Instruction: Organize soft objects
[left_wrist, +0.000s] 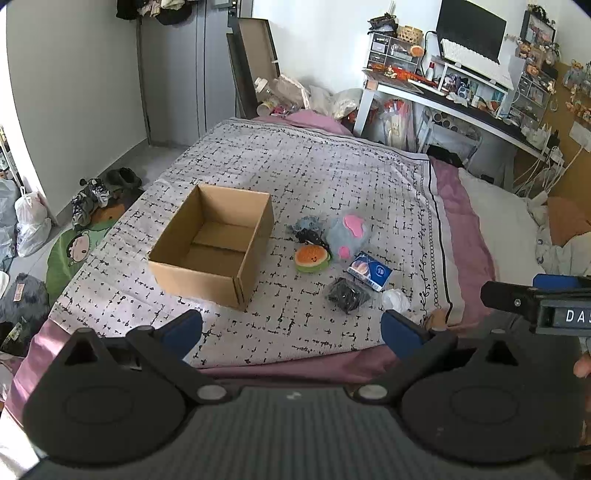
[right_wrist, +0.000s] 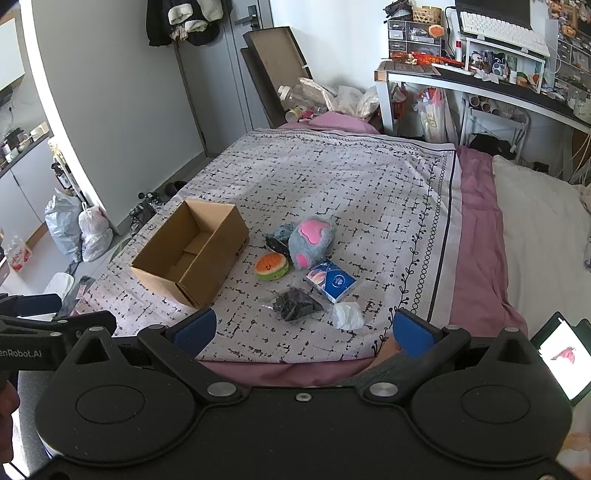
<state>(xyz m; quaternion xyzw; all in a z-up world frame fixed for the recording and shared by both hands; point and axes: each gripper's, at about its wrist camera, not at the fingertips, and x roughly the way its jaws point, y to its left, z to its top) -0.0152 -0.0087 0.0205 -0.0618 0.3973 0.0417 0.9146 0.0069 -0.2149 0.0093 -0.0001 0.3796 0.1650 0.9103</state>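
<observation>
An open, empty cardboard box (left_wrist: 212, 243) (right_wrist: 190, 253) sits on the patterned bedspread (left_wrist: 295, 166). To its right lie a burger plush (left_wrist: 311, 258) (right_wrist: 271, 266), a grey-and-pink plush (left_wrist: 348, 232) (right_wrist: 309, 242), a small blue-grey soft item (left_wrist: 306, 223) (right_wrist: 282, 232), a black bag (left_wrist: 347, 295) (right_wrist: 297, 303), a blue tissue pack (left_wrist: 369, 271) (right_wrist: 331, 280) and a white crumpled tissue (left_wrist: 395, 299) (right_wrist: 347, 315). My left gripper (left_wrist: 291, 332) is open and empty, held near the bed's front edge. My right gripper (right_wrist: 303, 332) is open and empty, likewise short of the objects.
A cluttered white desk (left_wrist: 443, 96) with a monitor stands at the back right. A white pillow (right_wrist: 535, 229) lies right of the spread. Shoes (left_wrist: 96, 195) and plastic bags (right_wrist: 79, 229) lie on the floor at left. A tablet (right_wrist: 565, 354) is at lower right.
</observation>
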